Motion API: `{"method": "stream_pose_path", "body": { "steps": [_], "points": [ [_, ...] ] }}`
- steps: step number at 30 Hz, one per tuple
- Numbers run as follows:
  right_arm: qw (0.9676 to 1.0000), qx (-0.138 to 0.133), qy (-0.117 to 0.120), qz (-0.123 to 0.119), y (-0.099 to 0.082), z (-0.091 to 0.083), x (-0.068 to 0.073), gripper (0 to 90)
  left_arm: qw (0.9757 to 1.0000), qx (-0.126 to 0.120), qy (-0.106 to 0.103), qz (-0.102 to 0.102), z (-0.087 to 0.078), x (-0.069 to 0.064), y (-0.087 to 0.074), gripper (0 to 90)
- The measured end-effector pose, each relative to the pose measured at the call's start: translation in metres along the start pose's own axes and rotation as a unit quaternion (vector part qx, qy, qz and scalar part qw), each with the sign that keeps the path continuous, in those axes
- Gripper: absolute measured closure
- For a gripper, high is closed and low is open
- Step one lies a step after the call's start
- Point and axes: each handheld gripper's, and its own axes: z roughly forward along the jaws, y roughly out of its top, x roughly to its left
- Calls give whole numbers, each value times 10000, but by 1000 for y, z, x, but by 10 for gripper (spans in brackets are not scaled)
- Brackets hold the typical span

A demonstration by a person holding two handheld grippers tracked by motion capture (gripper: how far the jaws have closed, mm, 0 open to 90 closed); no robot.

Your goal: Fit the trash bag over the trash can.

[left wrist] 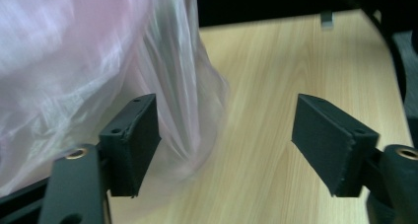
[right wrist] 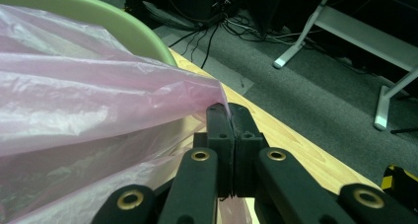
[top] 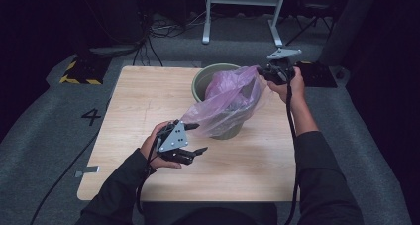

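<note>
A thin, see-through pink plastic bag [top: 229, 98] sits in a pale green bin [top: 208, 75] standing upright at about one o'clock on the surface; its crinkled film is stretched out toward seven and two o'clock.

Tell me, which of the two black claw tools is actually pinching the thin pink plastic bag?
The right gripper, at the green bucket's far side: jaws shut on the pink plastic bag. The left gripper's jaws stand open.

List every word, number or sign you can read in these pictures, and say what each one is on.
"4": a dark numeral on the grey floor mat, left of the wooden table.
Yellow-and-black hazard stripes, no words: on the dark floor plate at upper left.
Nothing readable on the pink bag, the green bin or either hand-held gripper.
</note>
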Motion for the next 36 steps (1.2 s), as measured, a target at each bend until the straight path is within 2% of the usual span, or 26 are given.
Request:
{"method": "stream_pose_path", "body": {
  "steps": [1, 2, 3, 4, 5, 6, 8, 10, 11, 12, 13, 14, 16, 17, 19, 20, 21, 22, 24, 25, 26, 27, 28, 29, 34, 36],
  "points": [
    [10000, 0, 0, 0, 0, 0, 0, 894, 10000, 0, 0, 0, 0, 0, 0, 245],
    [10000, -10, -21, 0, 1, -1, 0, 894, 9998, -206, -20, 0, -10, -3, 8, 229],
    [10000, -10, -21, 0, 1, -1, 0, 894, 9998, -206, -20, 0, -10, -3, 8, 230],
    [10000, -19, -34, -9, 2, -3, 1, 893, 9989, -468, 48, -31, -19, -4, 16, 230],
    [10000, -19, -34, -9, 2, -3, 1, 893, 9989, -468, 48, -31, -19, -4, 16, 230],
    [10000, -7, -19, -30, 2, -3, 2, 893, 9975, -660, 244, -33, -27, -3, 24, 234],
    [10000, 2, -18, -21, 3, -3, 3, 893, 9959, -775, 452, -105, -31, 2, 31, 243],
    [10000, 16, -7, -61, 3, -2, 4, 892, 9949, -656, 757, -89, -29, 8, 35, 243],
    [10000, 16, -7, -61, 3, -2, 4, 892, 9949, -656, 757, -89, -29, 8, 35, 245],
    [10000, 41, -4, -86, 4, -1, 5, 890, 9948, -456, 904, -97, -20, 20, 36, 245],
    [10000, 41, -4, -86, 4, -1, 5, 890, 9948, -456, 904, -97, -20, 20, 36, 244],
    [9999, 83, -31, -92, 4, 0, 5, 888, 9952, -333, 922, -58, -15, 26, 35, 244],
    [9999, 79, -27, -106, 4, 0, 5, 882, 9968, -148, 718, -326, -3, 43, 28, 247],
    [9999, 82, -26, -107, 4, 0, 5, 882, 9968, -148, 718, -326, -3, 43, 28, 250],
    [9999, 85, -26, -120, 4, 0, 5, 879, 9965, -33, 744, -378, 2, 48, 25, 308],
    [9999, 77, -45, -110, 4, 1, 5, 876, 9947, 53, 923, -440, 6, 54, 22, 377],
    [9999, 77, -45, -110, 4, 1, 5, 876, 9947, 53, 923, -440, 6, 54, 22, 470],
    [9999, 56, -24, -117, 4, 1, 5, 873, 9942, 17, 1003, -374, 6, 58, 21, 550],
    [9999, 56, -39, -143, 4, 1, 5, 867, 9948, -62, 959, -345, 4, 60, 20, 682],
    [9999, 56, -39, -143, 4, 1, 5, 867, 9948, -180, 927, -394, 2, 62, 20, 682],
    [9998, 45, -55, -182, 3, 2, 6, 859, 9934, -311, 1006, -459, -1, 67, 20, 770],
    [9998, 45, -55, -182, 3, 2, 6, 859, 9934, -311, 1006, -459, -1, 67, 20, 816],
    [9998, 47, -65, -170, 3, 2, 6, 859, 9922, -407, 1049, -542, -4, 72, 19, 816],
    [9998, 58, -55, -173, 3, 3, 6, 857, 9897, -539, 1067, -785, -7, 81, 16, 895],
    [9998, 143, -72, -133, -1, 11, 3, 857, 9798, -456, 1160, -1561, -1, 113, -6, 900],
    [9997, 217, -67, -70, -4, 15, 2, 857, 9726, -383, 1169, -1975, 6, 128, -21, 899]
  ]
}}
